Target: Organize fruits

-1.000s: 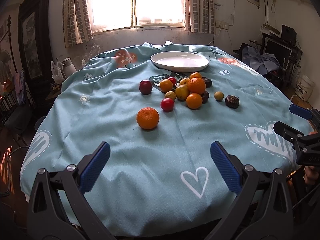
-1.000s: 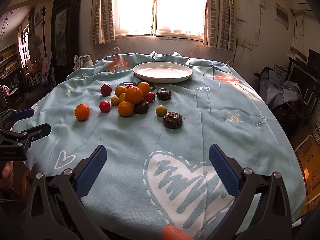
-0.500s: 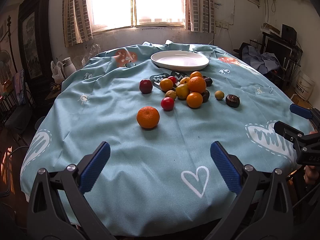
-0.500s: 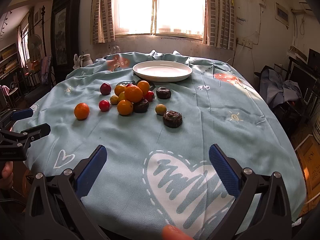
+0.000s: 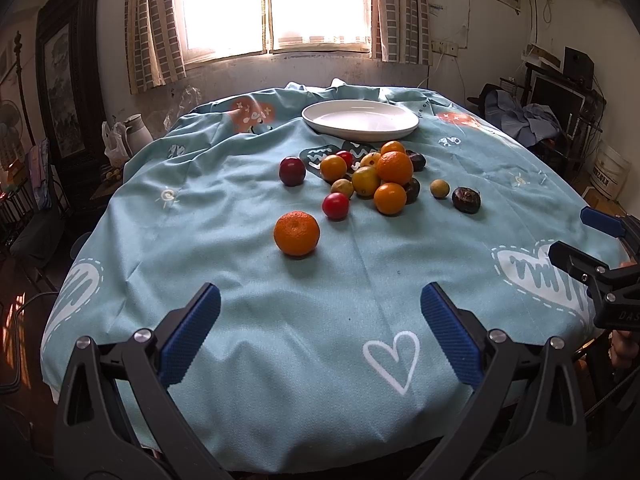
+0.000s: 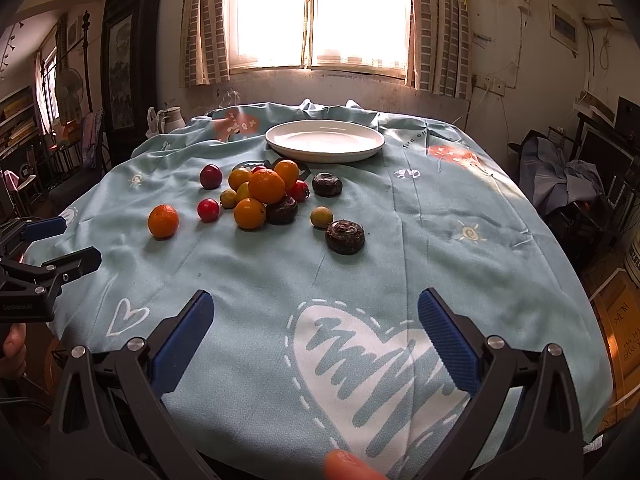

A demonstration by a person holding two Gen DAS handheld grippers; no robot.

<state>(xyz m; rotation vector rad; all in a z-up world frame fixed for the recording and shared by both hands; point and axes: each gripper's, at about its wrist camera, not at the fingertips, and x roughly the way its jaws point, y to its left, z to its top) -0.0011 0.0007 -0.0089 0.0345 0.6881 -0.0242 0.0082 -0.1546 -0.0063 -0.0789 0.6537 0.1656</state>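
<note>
A pile of oranges, yellow fruits, red fruits and dark fruits [image 5: 376,178] [image 6: 266,198] lies mid-table on the blue cloth. A lone orange [image 5: 296,233] [image 6: 163,221] sits nearest the left side. A dark wrinkled fruit [image 5: 466,199] [image 6: 345,237] lies apart on the right. An empty white plate [image 5: 360,118] [image 6: 325,140] stands behind the pile. My left gripper [image 5: 320,336] is open and empty above the near cloth. My right gripper [image 6: 316,334] is open and empty over a white heart print.
The round table [image 5: 240,320] fills most of both views, its cloth hanging over the edges. A white jug [image 5: 136,132] stands beyond the far left edge. Clutter and dark furniture [image 6: 580,168] stand to the right. A window is behind.
Both grippers have crept slightly forward toward the fruit. Both stay open. No fruit has moved.
</note>
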